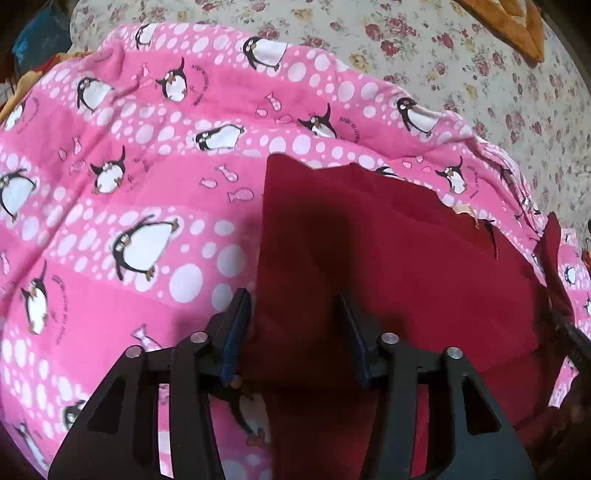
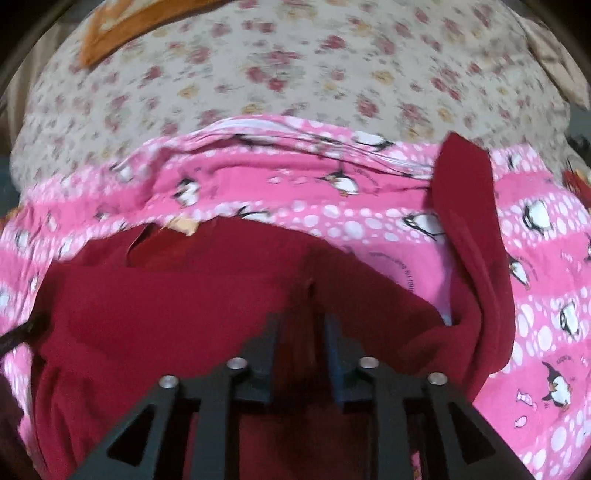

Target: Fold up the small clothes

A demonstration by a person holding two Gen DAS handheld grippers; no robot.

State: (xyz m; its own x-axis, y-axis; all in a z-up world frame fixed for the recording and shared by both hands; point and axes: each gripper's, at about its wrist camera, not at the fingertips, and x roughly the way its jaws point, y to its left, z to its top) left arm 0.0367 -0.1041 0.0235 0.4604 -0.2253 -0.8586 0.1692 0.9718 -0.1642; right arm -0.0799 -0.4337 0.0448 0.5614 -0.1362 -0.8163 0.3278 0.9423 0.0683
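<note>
A dark red garment [image 1: 388, 266] lies spread on a pink penguin-print blanket [image 1: 129, 177]. My left gripper [image 1: 293, 306] is open, its fingers straddling the garment's left edge, close above the cloth. In the right wrist view the same red garment [image 2: 177, 295] fills the lower middle, with one sleeve [image 2: 476, 229] stretched up and to the right over the blanket [image 2: 546, 295]. My right gripper [image 2: 301, 325] sits low over the garment with a narrow gap between its fingers; red cloth shows in the gap, and I cannot tell whether it is pinched.
A cream floral bedsheet [image 1: 461, 62] lies beyond the blanket, also in the right wrist view [image 2: 258, 74]. An orange cloth [image 1: 509, 26] sits at the far edge. The other gripper's dark body [image 1: 576, 339] shows at the right edge.
</note>
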